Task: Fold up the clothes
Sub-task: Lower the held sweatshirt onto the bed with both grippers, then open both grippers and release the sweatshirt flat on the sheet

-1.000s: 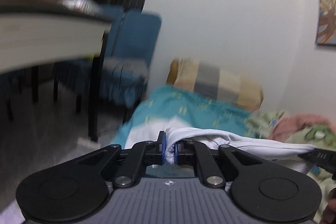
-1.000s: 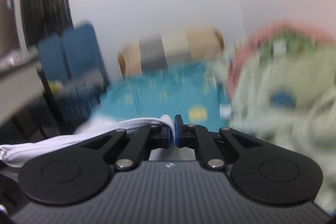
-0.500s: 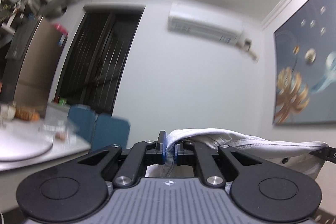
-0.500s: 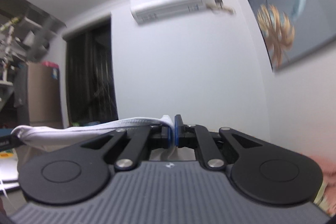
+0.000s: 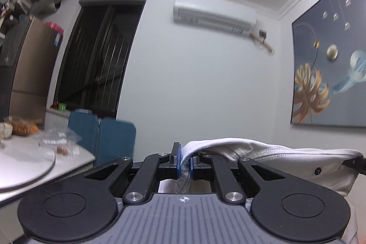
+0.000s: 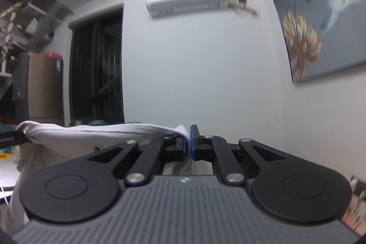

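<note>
Left gripper [image 5: 184,163]: jaws closed on the hem of the white garment [image 5: 274,152]. Right gripper [image 6: 187,148]: likewise clamped on the same hem. Garment is held aloft, long axis stretched taut between grippers, body hanging below. Table [image 5: 75,157] noted to the left; landing surface below not visible.

One white garment [image 5: 274,152], two grippers [image 5: 184,161] [image 6: 187,148], two blue chairs [image 5: 103,136], one air conditioner [image 5: 212,15]
</note>
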